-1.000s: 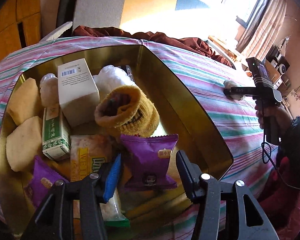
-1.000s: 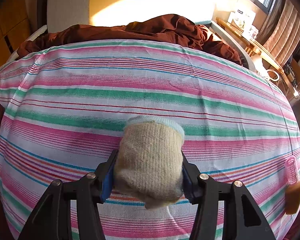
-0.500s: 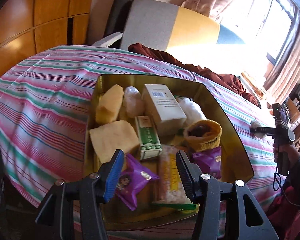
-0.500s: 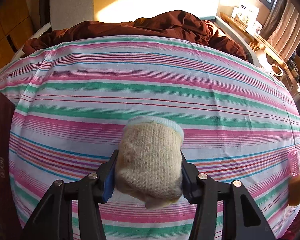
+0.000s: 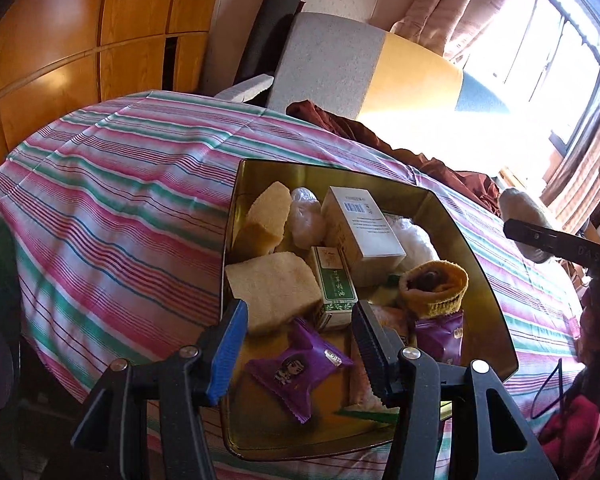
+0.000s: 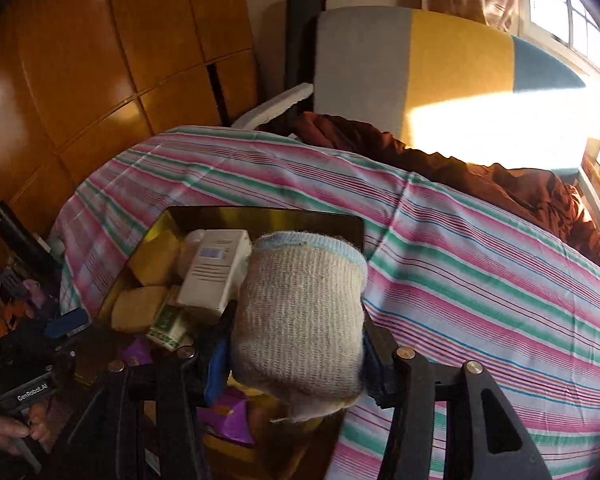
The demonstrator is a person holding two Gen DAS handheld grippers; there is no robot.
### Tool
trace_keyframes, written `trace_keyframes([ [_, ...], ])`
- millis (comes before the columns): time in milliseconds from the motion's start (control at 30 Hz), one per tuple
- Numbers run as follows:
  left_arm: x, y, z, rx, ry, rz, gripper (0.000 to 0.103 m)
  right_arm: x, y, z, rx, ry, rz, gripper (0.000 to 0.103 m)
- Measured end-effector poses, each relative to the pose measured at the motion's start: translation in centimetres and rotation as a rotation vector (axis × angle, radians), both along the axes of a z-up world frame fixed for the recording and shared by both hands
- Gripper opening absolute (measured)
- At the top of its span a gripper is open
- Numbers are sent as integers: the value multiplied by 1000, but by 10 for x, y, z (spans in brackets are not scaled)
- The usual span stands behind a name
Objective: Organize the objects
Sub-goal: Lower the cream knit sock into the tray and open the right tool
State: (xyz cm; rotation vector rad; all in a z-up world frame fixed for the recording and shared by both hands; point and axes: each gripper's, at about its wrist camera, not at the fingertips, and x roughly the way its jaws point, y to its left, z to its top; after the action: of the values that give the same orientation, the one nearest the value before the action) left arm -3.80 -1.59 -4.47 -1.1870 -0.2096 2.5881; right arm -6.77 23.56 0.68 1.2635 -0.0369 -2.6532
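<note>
A gold tin (image 5: 472,240) on the striped cloth holds a white box (image 5: 364,228), a green box (image 5: 334,288), sponges (image 5: 276,288), purple snack packets (image 5: 300,368) and a rolled yellow sock (image 5: 436,284). My left gripper (image 5: 298,312) hovers open above the tin's near end with nothing between its fingers. My right gripper (image 6: 298,344) is shut on a rolled beige sock (image 6: 300,300) with a pale blue cuff, held in the air over the tin's (image 6: 260,216) right side. In the left wrist view that sock (image 5: 520,208) and right gripper (image 5: 540,236) show at the right edge.
The striped tablecloth (image 6: 480,264) stretches right of the tin. A maroon cloth (image 6: 480,176) lies along the far edge before a grey, yellow and blue chair back (image 6: 420,56). Wooden cabinet doors (image 5: 80,40) stand at left, a window (image 5: 560,40) at right.
My right gripper swung left and up with the beige sock, bringing the tin into its view. My left gripper drew back from the tin and rose, then held still.
</note>
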Motion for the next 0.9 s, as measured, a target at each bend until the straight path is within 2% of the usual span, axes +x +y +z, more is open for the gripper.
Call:
trace_keyframes([
  [133, 1, -11, 0, 7, 1, 26, 55, -4, -53, -12, -32, -16, 89, 53],
  [300, 2, -18, -4, 3, -5, 44, 55, -15, -88, -48, 9, -88, 131, 53],
  [533, 3, -19, -12, 0, -16, 46, 56, -19, -83, -99, 93, -209, 86, 55],
  [633, 3, -15, -10, -15, -6, 43, 59, -16, -77, -100, 50, -208, 67, 55],
  [900, 6, -11, -2, -67, 31, 58, 68, -11, -72, -95, 12, -207, 53, 56],
])
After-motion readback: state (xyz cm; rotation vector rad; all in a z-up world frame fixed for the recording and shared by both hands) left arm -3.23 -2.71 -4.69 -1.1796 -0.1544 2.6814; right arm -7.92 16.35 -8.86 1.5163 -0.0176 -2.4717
